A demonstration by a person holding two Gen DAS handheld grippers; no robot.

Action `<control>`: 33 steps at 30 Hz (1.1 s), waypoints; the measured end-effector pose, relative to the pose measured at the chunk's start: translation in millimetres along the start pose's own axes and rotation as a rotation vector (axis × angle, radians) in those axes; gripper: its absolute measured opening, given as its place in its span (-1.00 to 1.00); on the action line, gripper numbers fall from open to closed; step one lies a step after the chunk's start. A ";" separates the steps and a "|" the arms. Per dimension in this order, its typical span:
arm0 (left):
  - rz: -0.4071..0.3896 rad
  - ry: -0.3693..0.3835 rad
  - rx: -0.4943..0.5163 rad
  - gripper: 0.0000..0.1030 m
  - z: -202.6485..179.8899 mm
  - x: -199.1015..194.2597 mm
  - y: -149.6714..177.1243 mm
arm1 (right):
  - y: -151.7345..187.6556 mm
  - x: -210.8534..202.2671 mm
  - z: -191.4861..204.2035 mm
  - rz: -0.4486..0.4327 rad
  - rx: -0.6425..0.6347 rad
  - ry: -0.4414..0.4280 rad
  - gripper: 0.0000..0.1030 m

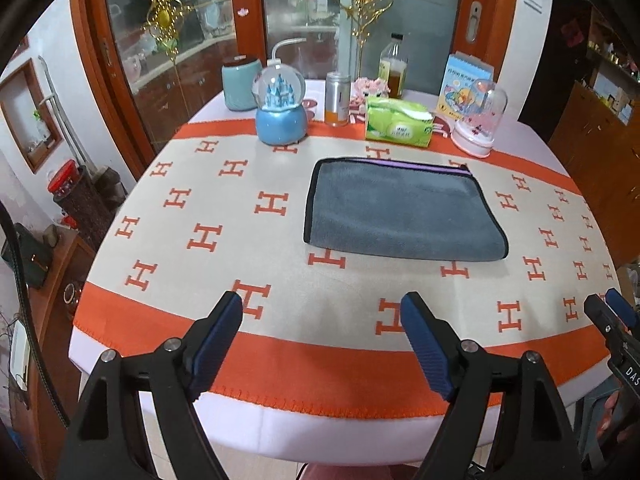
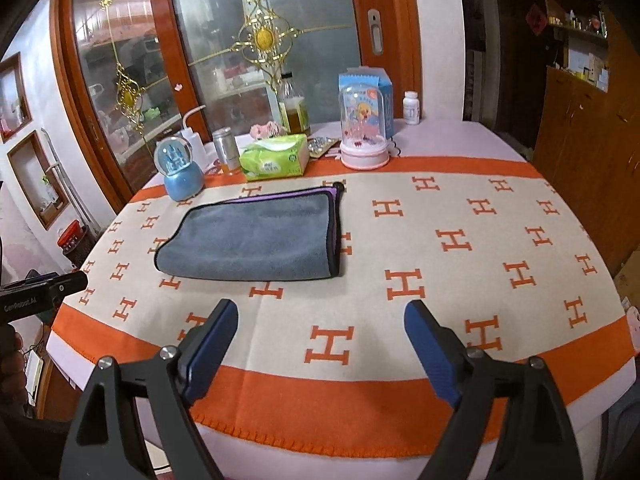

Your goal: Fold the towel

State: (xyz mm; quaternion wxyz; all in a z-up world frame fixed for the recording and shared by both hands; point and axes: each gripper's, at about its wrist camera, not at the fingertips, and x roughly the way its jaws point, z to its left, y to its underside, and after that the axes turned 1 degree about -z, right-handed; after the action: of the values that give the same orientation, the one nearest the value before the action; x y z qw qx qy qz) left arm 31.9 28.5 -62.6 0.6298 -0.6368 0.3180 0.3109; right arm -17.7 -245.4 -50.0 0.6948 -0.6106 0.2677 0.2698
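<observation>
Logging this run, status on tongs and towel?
Left tongs open, right tongs open, both empty over near table edge. Towel flat, already folded over, untouched. Tissue pack and snow globe behind it, not in the way.

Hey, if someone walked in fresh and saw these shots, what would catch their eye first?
Probably the grey towel, already folded, lying flat mid-table on the orange-and-cream H-patterned cloth. Next, the row of knick-knacks behind it: a blue castle snow globe at left and a green tissue pack beside it. Both the left gripper and right gripper hover near the table's front edge, jaws open, empty.
</observation>
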 end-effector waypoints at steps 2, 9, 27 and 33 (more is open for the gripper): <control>-0.026 -0.001 0.007 0.64 -0.9 -10.5 0.9 | -1.2 -9.2 1.4 -0.020 -0.002 -0.002 0.73; -0.101 0.023 0.030 0.74 -6.4 -41.5 -7.9 | -13.1 -37.3 7.2 -0.079 -0.020 -0.008 0.85; -0.090 0.018 0.081 0.96 -12.3 -86.2 -33.3 | -44.3 -76.5 37.3 0.029 -0.051 -0.027 0.87; -0.067 0.023 0.079 0.96 -24.3 -96.0 -15.0 | -31.0 -83.7 49.9 0.093 -0.061 -0.045 0.87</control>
State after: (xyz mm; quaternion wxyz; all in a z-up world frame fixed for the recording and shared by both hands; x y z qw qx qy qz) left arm -14.3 5.5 23.3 0.6609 -0.6251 0.3160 0.2695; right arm -53.3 -203.2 36.1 0.6683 -0.6122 0.2717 0.3235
